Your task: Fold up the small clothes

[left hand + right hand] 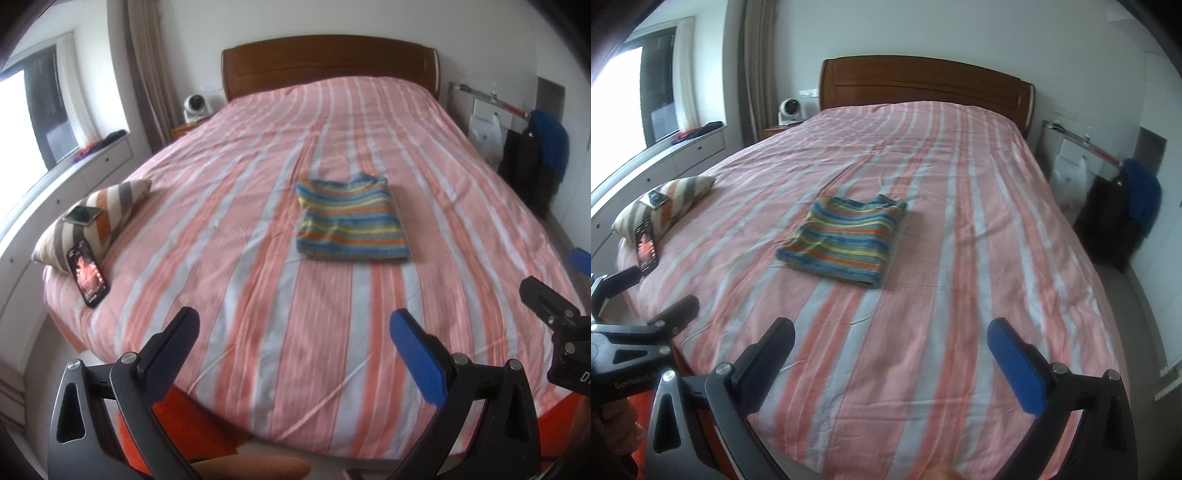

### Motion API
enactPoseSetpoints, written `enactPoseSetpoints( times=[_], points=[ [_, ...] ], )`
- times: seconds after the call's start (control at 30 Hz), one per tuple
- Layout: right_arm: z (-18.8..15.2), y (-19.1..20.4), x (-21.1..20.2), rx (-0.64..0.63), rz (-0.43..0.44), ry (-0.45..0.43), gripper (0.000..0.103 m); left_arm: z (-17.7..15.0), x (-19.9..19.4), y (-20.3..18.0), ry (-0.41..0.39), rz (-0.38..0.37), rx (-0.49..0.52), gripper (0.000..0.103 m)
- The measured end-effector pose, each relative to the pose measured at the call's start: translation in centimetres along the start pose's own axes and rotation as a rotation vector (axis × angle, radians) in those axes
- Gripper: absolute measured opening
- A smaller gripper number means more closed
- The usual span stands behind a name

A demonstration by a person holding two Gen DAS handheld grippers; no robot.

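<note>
Left wrist view takes in nearly the whole bed [258, 229], its pink-and-grey striped cover pulled flat, likely so there's a broad surface to fold on. Off at the near left corner a striped cushion [107, 210] props one phone [88, 275] with its screen lit, and a second phone [82, 215] lies on top of it; both are kept well clear of the working area.

In the middle of the cover sits the striped top [351, 218], already a neat rectangle with its edges squared, so I'd judge the folding of this piece done or close to it. The right wrist view shows the same striped top [846, 240] lying flat, nothing touching it.

Both tools are held back at the foot of the bed. The left gripper [295, 332] has its jaws spread wide with only bedcover between them. The right gripper [890, 343] is likewise gaping and empty. The garment lies well ahead of both pairs of fingers, roughly centred for the left, and off to the left of centre for the right.
</note>
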State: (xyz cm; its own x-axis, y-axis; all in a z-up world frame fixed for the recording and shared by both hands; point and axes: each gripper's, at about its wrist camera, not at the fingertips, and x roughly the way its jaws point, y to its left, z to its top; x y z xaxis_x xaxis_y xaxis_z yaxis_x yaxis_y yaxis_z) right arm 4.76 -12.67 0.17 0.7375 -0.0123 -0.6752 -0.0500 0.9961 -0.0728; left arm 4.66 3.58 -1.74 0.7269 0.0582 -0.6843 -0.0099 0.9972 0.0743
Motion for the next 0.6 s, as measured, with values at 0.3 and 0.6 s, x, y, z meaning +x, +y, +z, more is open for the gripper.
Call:
enactPoseSetpoints(
  times=[0.3,0.6],
  points=[
    [-0.24,-0.04,0.46,-0.005,-0.019,0.009,0.103,0.05,0.73,-0.57,0.01,0.009,0.018,0.103],
    [-0.47,-0.36,0.72,0.007,-0.014,0.017,0.103,0.07,0.38,-0.61,-0.007,0.0,0.001,0.102]
  ],
)
